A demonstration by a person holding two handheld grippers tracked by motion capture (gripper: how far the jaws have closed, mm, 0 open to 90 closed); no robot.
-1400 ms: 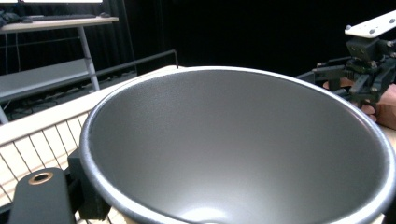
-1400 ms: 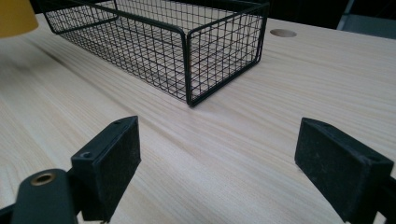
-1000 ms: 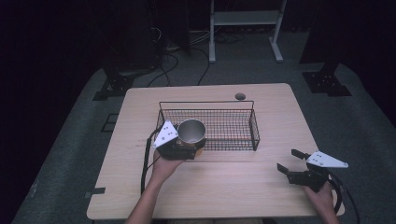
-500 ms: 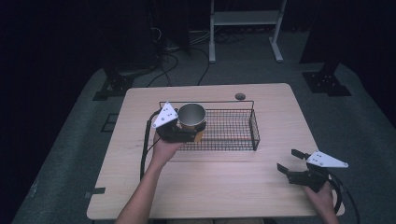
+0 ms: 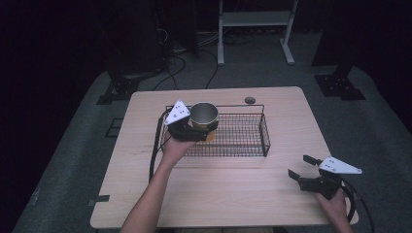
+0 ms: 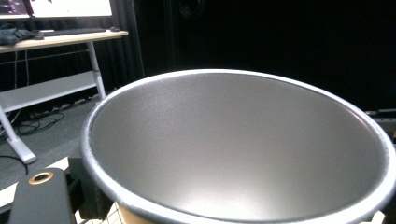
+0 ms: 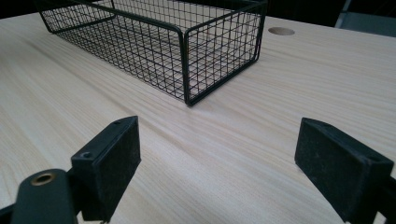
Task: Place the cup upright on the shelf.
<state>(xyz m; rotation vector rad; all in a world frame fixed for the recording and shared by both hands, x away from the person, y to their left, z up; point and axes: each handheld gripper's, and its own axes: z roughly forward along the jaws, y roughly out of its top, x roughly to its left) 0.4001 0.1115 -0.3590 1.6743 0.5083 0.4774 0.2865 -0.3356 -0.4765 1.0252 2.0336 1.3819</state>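
Observation:
A round cup (image 5: 203, 113), silver-grey inside and tan on its outer wall, hangs over the left end of the black wire basket (image 5: 243, 145). My left gripper (image 5: 198, 131) is shut on the cup's lower wall. In the left gripper view the cup's inside (image 6: 233, 149) looms close, and one black finger (image 6: 37, 200) shows at the bottom left. My right gripper (image 5: 302, 167) rests low at the table's front right, open wide with nothing between its fingers. In the right gripper view it (image 7: 219, 144) faces the basket's near corner (image 7: 187, 51) across bare wood.
The light wooden table (image 5: 218, 194) has a round cable hole (image 5: 249, 100) behind the basket. A cable (image 5: 156, 145) trails from the left gripper down the table's left part. Dark floor, cables and a white desk frame (image 5: 252, 19) lie beyond the table.
My left gripper has carried the cup up and away from the person, from the basket's near left side to above its left end. The right gripper has stayed put.

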